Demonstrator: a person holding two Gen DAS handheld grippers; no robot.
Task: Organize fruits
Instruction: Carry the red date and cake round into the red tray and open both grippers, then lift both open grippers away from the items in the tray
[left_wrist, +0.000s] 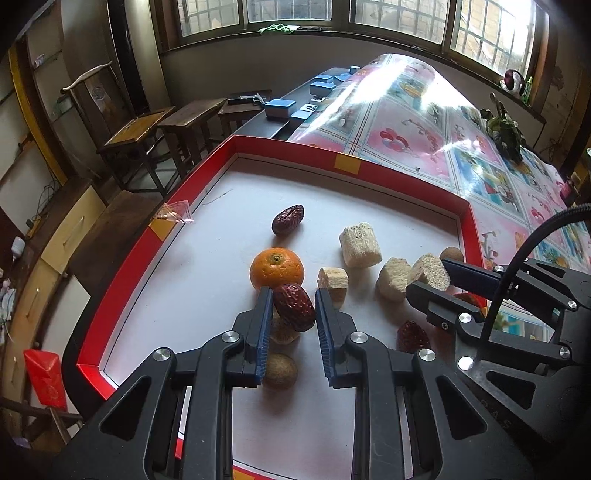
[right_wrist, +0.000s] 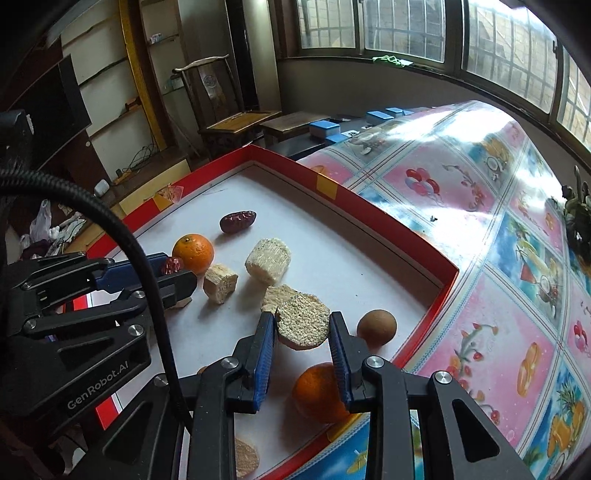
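The left claw is clamped on a red date, held above the white tray just in front of an orange. The right claw pinches a pale cane slice above the tray, a brown round fruit just beside it.

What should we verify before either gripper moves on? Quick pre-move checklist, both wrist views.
1. Left gripper clamped on the red date: ok, pads press on both sides.
2. Right gripper clamped on the cut cane piece: ok.
3. Held date clear of the orange: cannot tell, they overlap in the left wrist view.
4. Grippers apart from each other: ok, a gap shows in both views.
5. Loose items inside the red-rimmed tray: ok.
6. Drop spots for date and cane: cannot tell, no sorting spots visible.
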